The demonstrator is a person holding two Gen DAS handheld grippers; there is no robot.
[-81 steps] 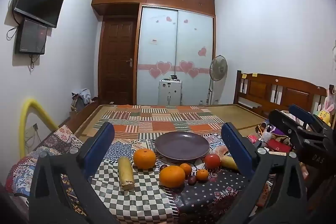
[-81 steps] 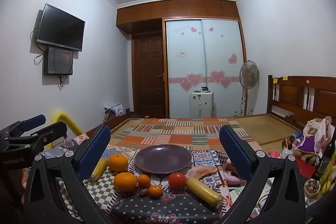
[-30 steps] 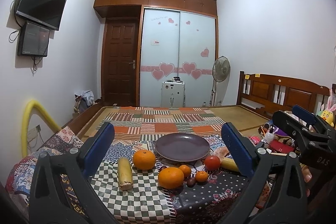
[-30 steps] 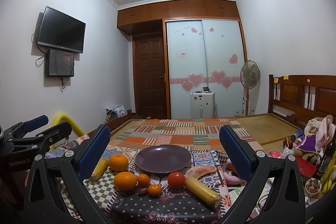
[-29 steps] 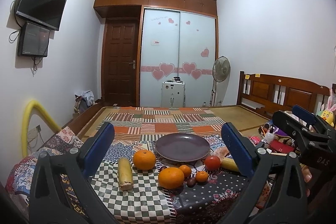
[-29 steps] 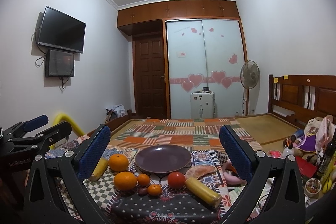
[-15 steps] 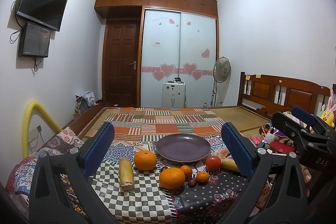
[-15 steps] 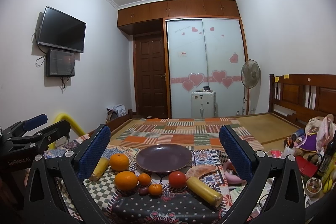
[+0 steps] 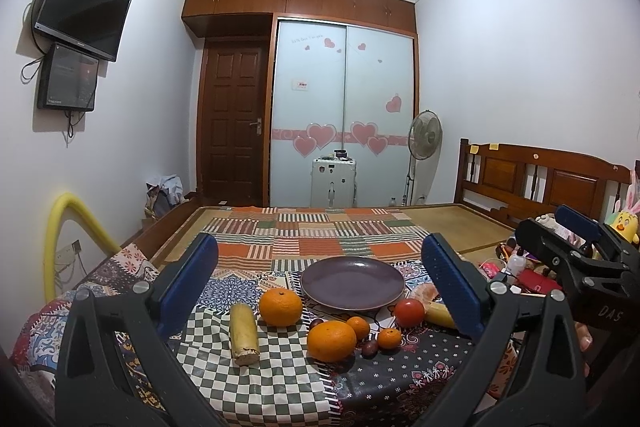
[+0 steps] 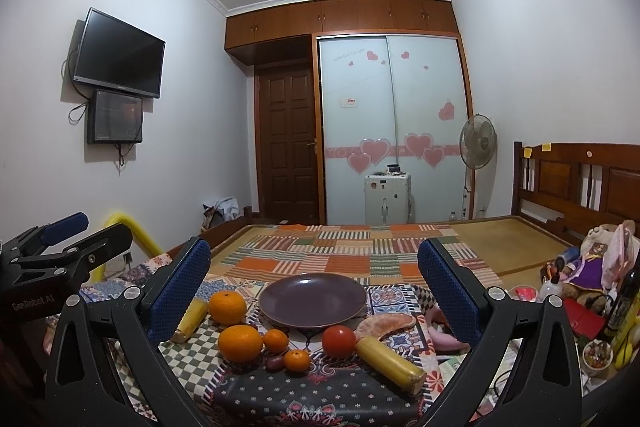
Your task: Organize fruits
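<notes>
Fruit is seen untouched around the empty purple plate [image 10: 312,297], oranges [image 10: 240,343] at its 8 o'clock and a tomato [image 10: 339,341] at 5, while the left gripper [image 9: 320,279] and right gripper [image 10: 314,277] are held spread wide, nothing grasped.

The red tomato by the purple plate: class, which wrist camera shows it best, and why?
The right wrist view: the tomato sits near centre, whole and unobstructed. In the left wrist view the tomato appears smaller, close beside the gripper's finger pad.
</notes>
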